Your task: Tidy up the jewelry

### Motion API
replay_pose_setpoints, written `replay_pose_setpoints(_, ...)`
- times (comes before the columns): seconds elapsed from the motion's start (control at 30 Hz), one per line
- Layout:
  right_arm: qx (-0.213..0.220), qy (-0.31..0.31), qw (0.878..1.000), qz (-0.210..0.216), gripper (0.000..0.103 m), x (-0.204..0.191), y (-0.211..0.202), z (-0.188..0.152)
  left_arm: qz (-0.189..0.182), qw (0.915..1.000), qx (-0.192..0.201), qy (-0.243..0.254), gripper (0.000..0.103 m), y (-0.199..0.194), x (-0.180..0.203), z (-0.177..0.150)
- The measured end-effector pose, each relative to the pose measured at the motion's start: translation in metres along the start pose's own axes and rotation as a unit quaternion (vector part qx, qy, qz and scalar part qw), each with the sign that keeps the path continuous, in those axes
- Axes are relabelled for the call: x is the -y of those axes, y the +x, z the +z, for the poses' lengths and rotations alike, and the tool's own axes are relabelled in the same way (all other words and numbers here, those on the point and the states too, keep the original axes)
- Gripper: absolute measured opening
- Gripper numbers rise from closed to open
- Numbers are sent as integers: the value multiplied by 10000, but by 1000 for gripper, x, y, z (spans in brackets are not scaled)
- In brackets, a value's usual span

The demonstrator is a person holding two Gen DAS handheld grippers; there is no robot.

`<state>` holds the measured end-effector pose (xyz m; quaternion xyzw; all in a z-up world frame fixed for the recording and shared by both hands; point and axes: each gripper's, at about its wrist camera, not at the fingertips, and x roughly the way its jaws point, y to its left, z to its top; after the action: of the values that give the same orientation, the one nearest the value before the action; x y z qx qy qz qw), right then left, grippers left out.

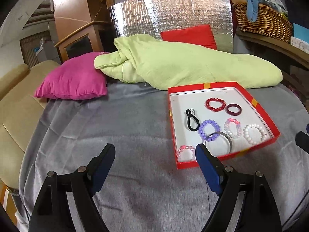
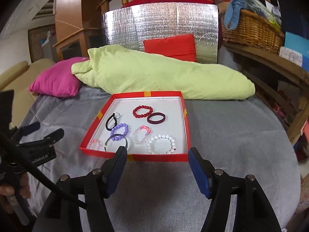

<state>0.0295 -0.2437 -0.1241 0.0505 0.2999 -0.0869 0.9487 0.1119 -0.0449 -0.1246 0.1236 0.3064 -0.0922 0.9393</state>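
A shallow red box (image 1: 268,119) (image 2: 92,124) with a white floor lies on the grey bed cover. In it lie a red bead bracelet (image 1: 215,104) (image 2: 143,112), a maroon band (image 1: 234,109) (image 2: 156,118), a black loop (image 1: 191,120) (image 2: 110,122), a purple bead bracelet (image 1: 209,130) (image 2: 120,131), pink-clear bead bracelets (image 1: 232,128) (image 2: 142,135), a white bead bracelet (image 1: 255,134) (image 2: 161,144) and a grey bangle (image 1: 219,142) (image 2: 116,141). My left gripper (image 1: 154,154) is open and empty, left of the box. My right gripper (image 2: 157,155) is open and empty at the box's near edge.
A pale green quilt (image 1: 173,65) (image 2: 154,77), a magenta pillow (image 1: 75,81) (image 2: 56,83) and a red cushion (image 1: 190,35) (image 2: 171,46) lie behind the box. A wicker basket (image 1: 264,21) (image 2: 251,31) stands on wooden shelves at right. The left gripper's body (image 2: 34,145) shows at left.
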Motion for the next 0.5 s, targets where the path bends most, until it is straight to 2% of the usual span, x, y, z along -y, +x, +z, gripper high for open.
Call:
replay_pose_setpoints(0.23, -83, 114, 9997, -183, 70, -7, 9, 0, -221, 9996, -127, -124, 85, -8, -6, -4)
replay_pose_setpoints(0.5, -72, -99, 9994, -329, 70, -17, 15, -2, -157, 9995, -147, -229, 85, -9, -10, -4)
